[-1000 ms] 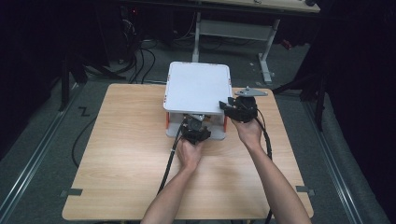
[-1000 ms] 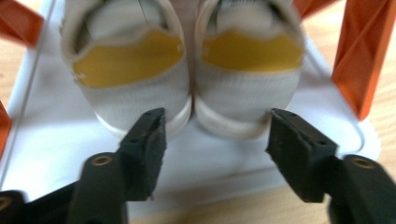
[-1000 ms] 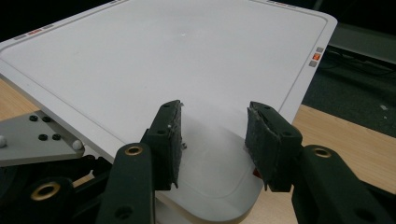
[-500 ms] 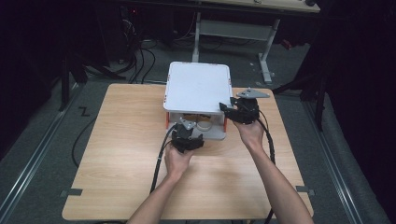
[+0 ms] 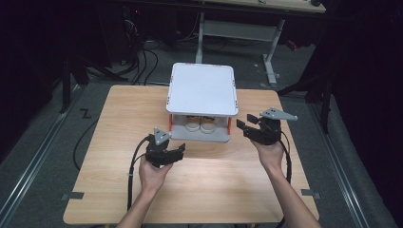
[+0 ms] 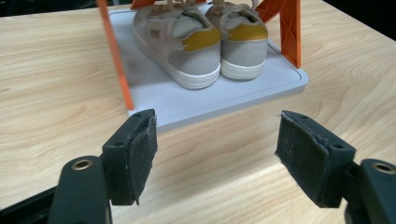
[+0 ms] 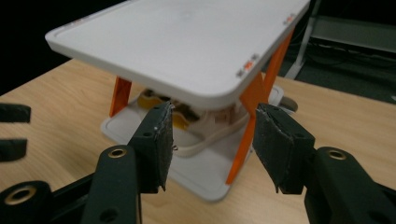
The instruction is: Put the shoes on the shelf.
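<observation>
Beige shoes with yellow heels, white rack with orange posts, black tongs

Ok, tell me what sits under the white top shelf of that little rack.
A pair of beige sneakers with yellow heel patches stands side by side on the lower grey shelf, heels toward the person, between orange uprights. The top shelf covers their toes and laces from above.

pair of beige sneakers with yellow heel tabs, upright, side by side on rack's lower shelf
</observation>
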Motion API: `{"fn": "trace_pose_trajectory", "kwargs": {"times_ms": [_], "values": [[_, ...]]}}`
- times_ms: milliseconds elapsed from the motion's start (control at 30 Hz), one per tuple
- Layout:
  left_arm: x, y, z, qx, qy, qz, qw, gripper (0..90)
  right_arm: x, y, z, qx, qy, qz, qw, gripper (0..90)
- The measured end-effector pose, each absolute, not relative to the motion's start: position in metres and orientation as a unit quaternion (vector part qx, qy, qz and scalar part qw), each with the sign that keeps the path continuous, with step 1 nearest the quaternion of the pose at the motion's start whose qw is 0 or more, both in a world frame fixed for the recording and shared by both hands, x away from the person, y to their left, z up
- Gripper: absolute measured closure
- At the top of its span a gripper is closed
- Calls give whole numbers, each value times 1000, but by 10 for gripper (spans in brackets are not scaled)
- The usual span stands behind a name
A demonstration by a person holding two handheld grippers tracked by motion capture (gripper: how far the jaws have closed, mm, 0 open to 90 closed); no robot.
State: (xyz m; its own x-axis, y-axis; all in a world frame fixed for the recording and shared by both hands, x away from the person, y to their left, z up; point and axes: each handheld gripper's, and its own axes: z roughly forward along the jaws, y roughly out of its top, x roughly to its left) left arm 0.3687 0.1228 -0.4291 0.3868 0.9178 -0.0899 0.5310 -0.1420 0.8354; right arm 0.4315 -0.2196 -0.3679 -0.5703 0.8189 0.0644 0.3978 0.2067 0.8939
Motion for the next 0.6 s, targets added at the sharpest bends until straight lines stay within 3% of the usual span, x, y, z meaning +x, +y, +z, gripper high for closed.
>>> {"fn": "trace_pose_trajectory", "kwargs": {"times_ms": [600], "values": [[346,159,-450,722,502,196,435,269,378,-264,-426,445,736,467,208,474]]}}
